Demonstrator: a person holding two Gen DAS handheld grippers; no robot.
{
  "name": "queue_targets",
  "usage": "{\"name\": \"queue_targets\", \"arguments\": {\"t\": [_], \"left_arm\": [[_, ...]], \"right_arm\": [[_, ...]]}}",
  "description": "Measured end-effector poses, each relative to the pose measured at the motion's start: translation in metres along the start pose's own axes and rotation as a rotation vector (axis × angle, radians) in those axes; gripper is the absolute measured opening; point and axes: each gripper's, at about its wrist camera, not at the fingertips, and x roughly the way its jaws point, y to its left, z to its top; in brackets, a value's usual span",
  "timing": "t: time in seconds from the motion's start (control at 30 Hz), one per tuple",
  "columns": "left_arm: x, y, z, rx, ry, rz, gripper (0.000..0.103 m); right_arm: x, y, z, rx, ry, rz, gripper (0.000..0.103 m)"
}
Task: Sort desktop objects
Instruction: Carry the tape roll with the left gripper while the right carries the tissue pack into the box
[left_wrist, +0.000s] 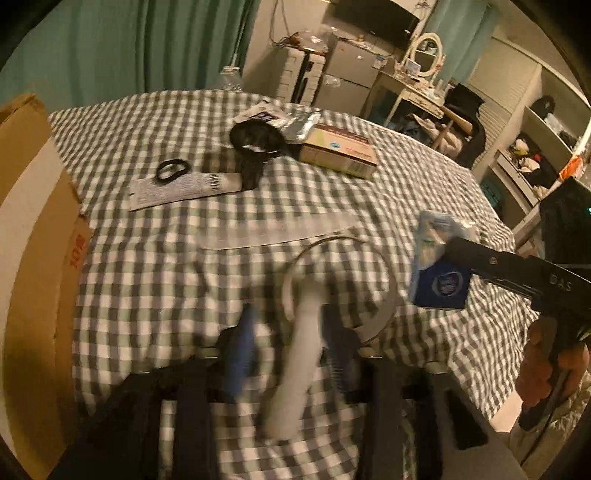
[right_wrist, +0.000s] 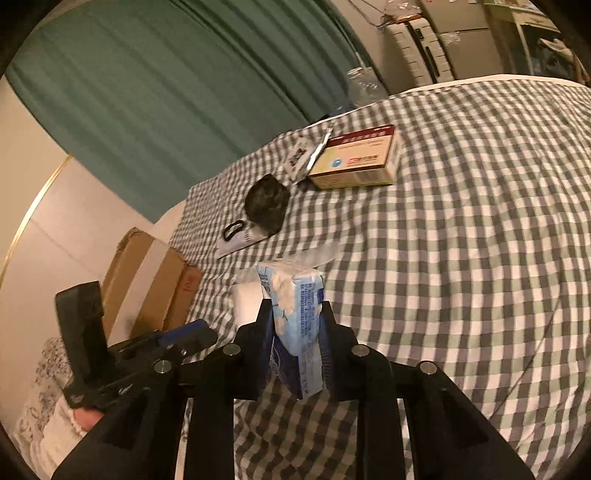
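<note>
Both of your grippers sit over the checked cloth (right_wrist: 461, 221): your right gripper (right_wrist: 297, 325) clamps the blue tissue pack (right_wrist: 295, 314) upright. Your left gripper (left_wrist: 288, 347) stands parted around a blurred white tube (left_wrist: 299, 362), contact unclear.

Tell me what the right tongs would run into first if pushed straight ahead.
Probably bare checked cloth. The right tongs, clamped on the tissue pack, point down at the table; the black mask and medicine box lie farther on. Depth is uncertain.

Open checked cloth (right_wrist: 461, 258) lies right of the medicine box (right_wrist: 360, 157); a cardboard box (left_wrist: 33, 258) blocks the left edge.
</note>
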Motion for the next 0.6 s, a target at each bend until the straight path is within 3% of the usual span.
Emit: {"name": "queue_targets", "arguments": {"t": [0.03, 0.07, 0.13, 0.3, 0.33, 0.4, 0.43, 0.47, 0.6], "left_arm": [[0.0, -0.005, 0.0, 0.008, -0.005, 0.001, 0.074], [0.0, -0.012, -0.001, 0.026, -0.017, 0.007, 0.083], [0.0, -0.023, -0.003, 0.071, -0.034, 0.021, 0.084], [0.007, -0.023, -0.023, 0.133, 0.012, 0.04, 0.084], [0.009, -0.019, -0.026, 0.131, 0.024, 0.036, 0.081], [0.017, -0.012, -0.03, 0.123, 0.061, 0.036, 0.057], [0.023, -0.01, -0.031, 0.124, 0.083, 0.03, 0.032], [0.028, -0.009, -0.033, 0.126, 0.102, 0.032, 0.015], [0.029, -0.01, -0.038, 0.131, 0.093, 0.044, 0.01]], "right_arm": [[-0.001, -0.001, 0.0, 0.003, -0.002, -0.007, 0.023], [0.0, -0.002, 0.0, 0.006, 0.001, -0.007, 0.023], [0.002, -0.002, 0.0, 0.01, 0.005, -0.012, 0.023], [0.004, -0.004, 0.0, 0.008, 0.011, -0.012, 0.023], [0.005, -0.003, 0.0, 0.006, 0.015, -0.015, 0.023], [0.005, -0.002, -0.001, 0.002, 0.02, -0.02, 0.023], [0.005, -0.001, -0.001, -0.003, 0.023, -0.023, 0.023], [0.005, -0.001, -0.001, -0.003, 0.025, -0.02, 0.023], [0.003, 0.002, -0.002, -0.006, 0.023, -0.03, 0.023]]}}
